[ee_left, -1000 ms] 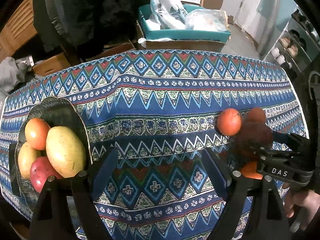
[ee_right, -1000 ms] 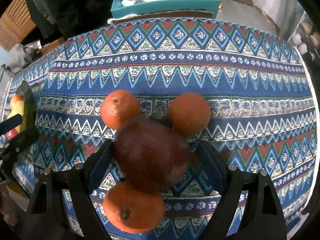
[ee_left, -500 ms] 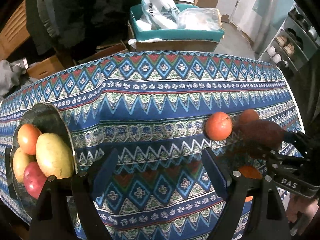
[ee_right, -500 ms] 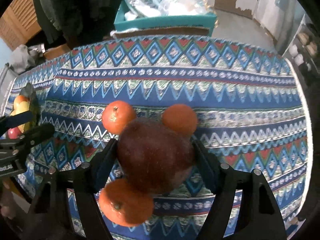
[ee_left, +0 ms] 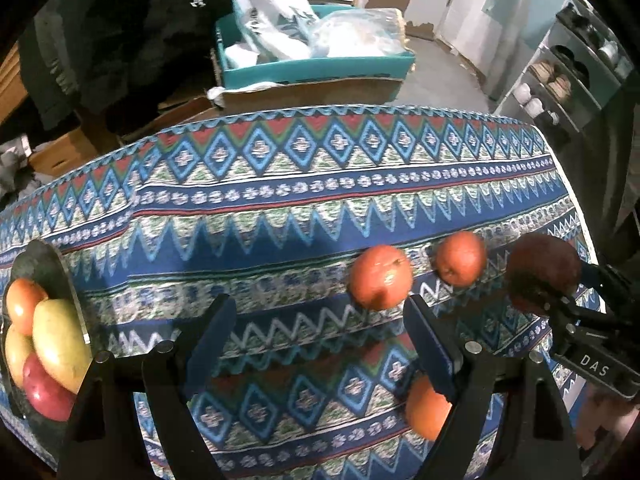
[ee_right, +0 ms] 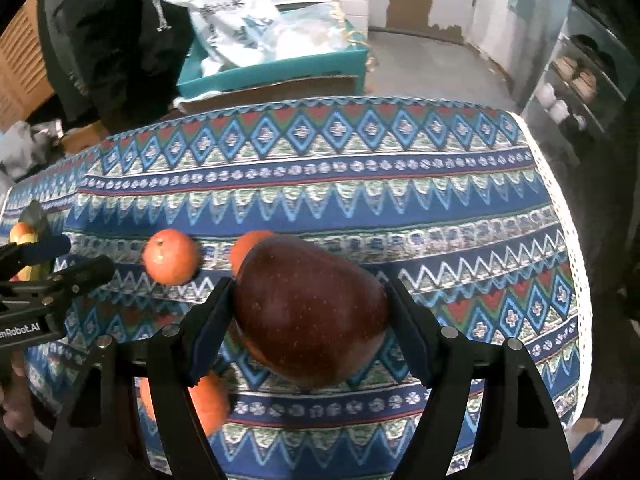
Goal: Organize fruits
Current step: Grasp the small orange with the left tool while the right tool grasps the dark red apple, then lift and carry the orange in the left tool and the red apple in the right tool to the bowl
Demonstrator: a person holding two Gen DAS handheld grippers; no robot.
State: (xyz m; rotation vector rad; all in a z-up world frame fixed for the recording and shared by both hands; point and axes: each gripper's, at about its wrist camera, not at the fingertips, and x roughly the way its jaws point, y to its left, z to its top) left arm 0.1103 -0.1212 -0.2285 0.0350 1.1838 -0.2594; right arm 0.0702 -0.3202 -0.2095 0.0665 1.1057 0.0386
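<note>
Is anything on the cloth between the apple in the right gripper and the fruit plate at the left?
Nothing visible. The apple sits between the right gripper's fingers. Toward the plate lie only bare cloth and the open left gripper. The oranges lie beside the apple.

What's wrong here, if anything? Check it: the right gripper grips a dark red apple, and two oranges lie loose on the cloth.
Three oranges, not two. The left wrist view shows them on the cloth. The right gripper does grip the dark red apple.
</note>
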